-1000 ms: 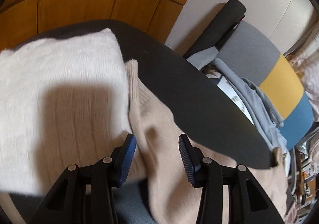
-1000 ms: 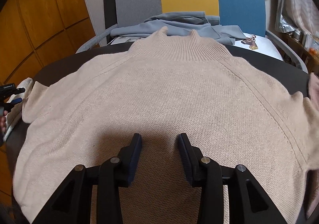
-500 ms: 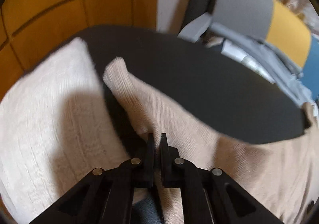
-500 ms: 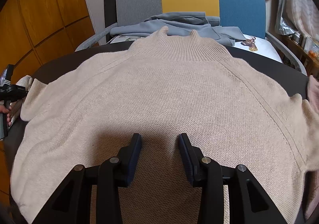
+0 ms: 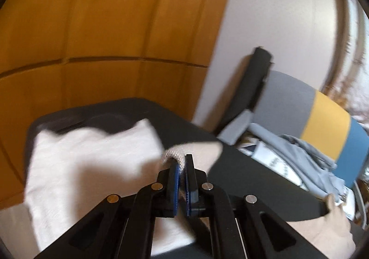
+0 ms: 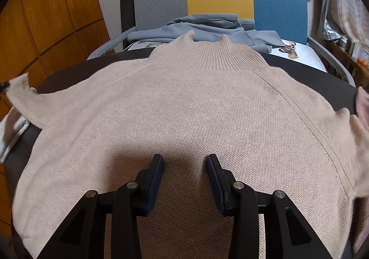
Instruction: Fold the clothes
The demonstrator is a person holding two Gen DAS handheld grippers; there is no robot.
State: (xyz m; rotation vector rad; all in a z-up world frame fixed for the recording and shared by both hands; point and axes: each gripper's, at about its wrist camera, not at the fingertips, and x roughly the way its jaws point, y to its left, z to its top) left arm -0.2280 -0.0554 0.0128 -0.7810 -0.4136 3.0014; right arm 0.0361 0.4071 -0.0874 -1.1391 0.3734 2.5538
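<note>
Beige sweater (image 6: 196, 107) spread flat on dark table (image 6: 306, 63), collar far. Left sleeve cuff (image 5: 176, 155) pinched in left gripper (image 5: 182, 175) and raised, likely for folding inward. Right gripper (image 6: 184, 173) spread above near hem, holding nothing.

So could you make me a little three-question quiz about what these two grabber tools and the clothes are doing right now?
1. True or false: the left gripper is shut on the beige sweater's sleeve.
2. Multiple choice: the right gripper is A) clamped on the collar, B) open over the beige sweater, C) holding the grey garment.
3. Fill in: beside the lifted sleeve lies a folded ____ knit on the black table.

Key: 1 true; 2 B; 3 white.
</note>
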